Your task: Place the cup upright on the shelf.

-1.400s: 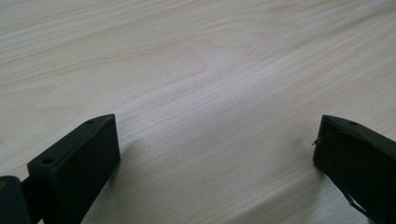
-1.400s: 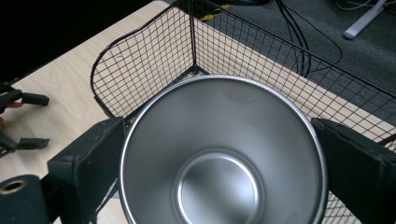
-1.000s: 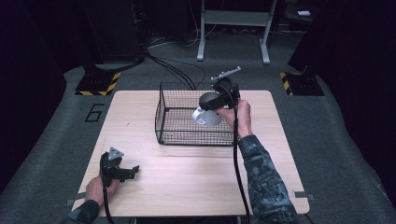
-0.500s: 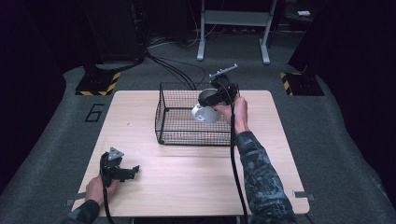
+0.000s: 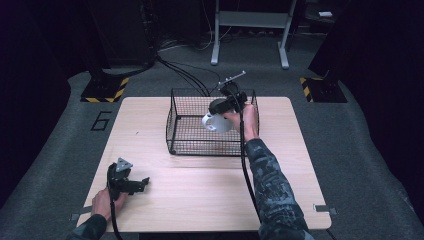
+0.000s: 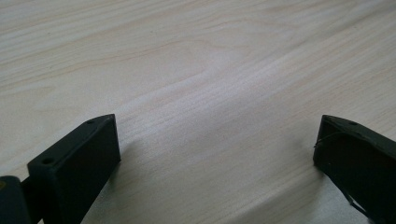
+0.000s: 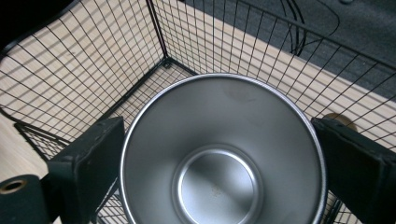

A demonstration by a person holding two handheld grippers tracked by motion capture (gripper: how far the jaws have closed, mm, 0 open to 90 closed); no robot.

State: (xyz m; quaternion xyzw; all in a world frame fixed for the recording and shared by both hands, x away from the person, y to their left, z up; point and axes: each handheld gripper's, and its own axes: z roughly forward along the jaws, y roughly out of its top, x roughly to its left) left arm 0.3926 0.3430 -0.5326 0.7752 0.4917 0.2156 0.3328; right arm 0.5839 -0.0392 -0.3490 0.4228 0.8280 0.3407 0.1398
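Note:
A black wire basket [image 5: 195, 132] stands at the back middle of the wooden table [image 5: 165, 200]. My right gripper [image 5: 220, 112] hangs over the basket's right half, shut on a steel cup [image 5: 216, 122]. In the right gripper view the cup [image 7: 219, 154] sits between both jaws with its empty inside facing the camera, and the basket's mesh walls [image 7: 112, 56] lie behind it. My left gripper [image 5: 137, 184] rests low at the table's front left, open, with bare wood [image 6: 210, 93] between its jaws.
A cable trails from the right gripper along the forearm [image 5: 270, 180] to the front edge. Dark floor surrounds the table, with hazard-striped blocks [image 5: 102, 90] and a metal stand [image 5: 250, 30] behind it.
The right gripper with the cup has shifted slightly left and farther over the basket. The left gripper has stayed put.

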